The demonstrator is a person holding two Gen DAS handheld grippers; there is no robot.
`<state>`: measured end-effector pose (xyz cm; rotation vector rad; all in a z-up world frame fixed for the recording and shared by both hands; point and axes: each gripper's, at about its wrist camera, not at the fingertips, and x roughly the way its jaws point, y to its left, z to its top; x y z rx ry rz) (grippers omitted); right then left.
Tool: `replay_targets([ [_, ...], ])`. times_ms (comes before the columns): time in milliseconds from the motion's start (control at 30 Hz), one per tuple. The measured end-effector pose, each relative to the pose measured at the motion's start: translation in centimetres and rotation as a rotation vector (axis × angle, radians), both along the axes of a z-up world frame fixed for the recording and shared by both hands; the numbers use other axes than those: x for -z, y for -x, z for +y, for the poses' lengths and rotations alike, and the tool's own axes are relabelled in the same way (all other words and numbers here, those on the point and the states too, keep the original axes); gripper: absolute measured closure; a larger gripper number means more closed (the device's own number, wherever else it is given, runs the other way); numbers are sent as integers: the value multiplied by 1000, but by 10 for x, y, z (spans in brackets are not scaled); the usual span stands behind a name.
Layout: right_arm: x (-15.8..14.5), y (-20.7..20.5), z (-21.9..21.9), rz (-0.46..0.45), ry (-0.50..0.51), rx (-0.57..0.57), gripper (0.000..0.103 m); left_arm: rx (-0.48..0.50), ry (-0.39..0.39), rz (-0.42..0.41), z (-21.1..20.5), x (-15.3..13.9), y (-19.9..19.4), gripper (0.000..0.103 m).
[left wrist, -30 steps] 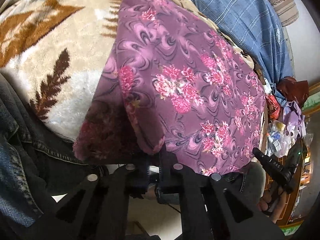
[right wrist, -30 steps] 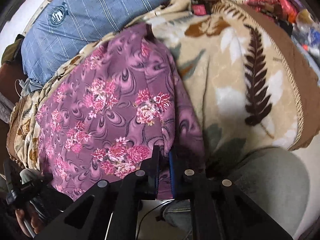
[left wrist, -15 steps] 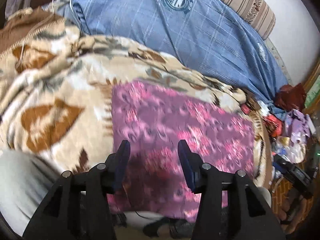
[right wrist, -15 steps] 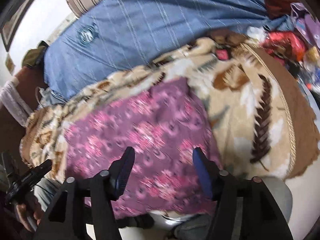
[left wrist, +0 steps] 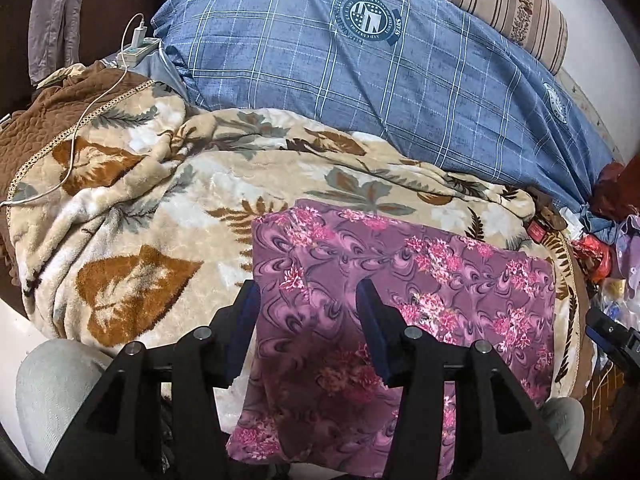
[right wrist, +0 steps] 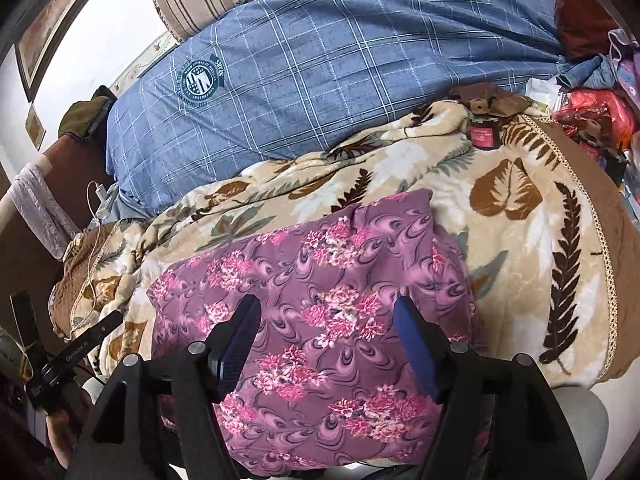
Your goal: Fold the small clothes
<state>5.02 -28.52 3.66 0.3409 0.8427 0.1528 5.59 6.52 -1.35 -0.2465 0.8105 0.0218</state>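
A purple garment with pink flowers [left wrist: 400, 292] lies flat on a beige leaf-patterned blanket [left wrist: 160, 208], its near edge hanging over the bed's front. It also shows in the right wrist view [right wrist: 320, 312]. My left gripper [left wrist: 308, 300] is open and empty, hovering above the garment's left near part. My right gripper [right wrist: 326, 316] is open and empty above the garment's middle. The right gripper's body shows at the far right of the left wrist view [left wrist: 612, 336], and the left one at the lower left of the right wrist view [right wrist: 68, 356].
A blue checked quilt [left wrist: 380, 80] and a striped pillow [left wrist: 500, 0] lie behind. A charger cable [left wrist: 92, 112] crosses the blanket at left. A small dark jar [right wrist: 484, 132] and bags of clutter [right wrist: 592, 116] sit at right. My knees [left wrist: 52, 384] are below.
Both grippers let go of the garment's near edge, opened and drew back and up. The garment, held lifted a second ago, now lies spread on the blanket.
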Motion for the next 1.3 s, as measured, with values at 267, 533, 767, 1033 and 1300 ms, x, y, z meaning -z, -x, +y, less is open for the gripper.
replay_targets([
  [267, -4, 4, -4, -15, -9, -6, 30, -11, 69, 31, 15, 3, 1, 47],
  [533, 6, -33, -43, -20, -112, -27, 24, 9, 221, 90, 43, 25, -37, 41],
  [767, 39, -106, -74, 91, -96, -76, 19, 100, 286, 118, 52, 50, -100, 37],
  [1033, 99, -171, -90, 215, -180, -136, 19, 131, 256, 229, 35, 86, -158, 33],
  [1300, 114, -174, -81, 221, -220, -164, 58, 191, 230, 228, 16, 83, -165, 50],
])
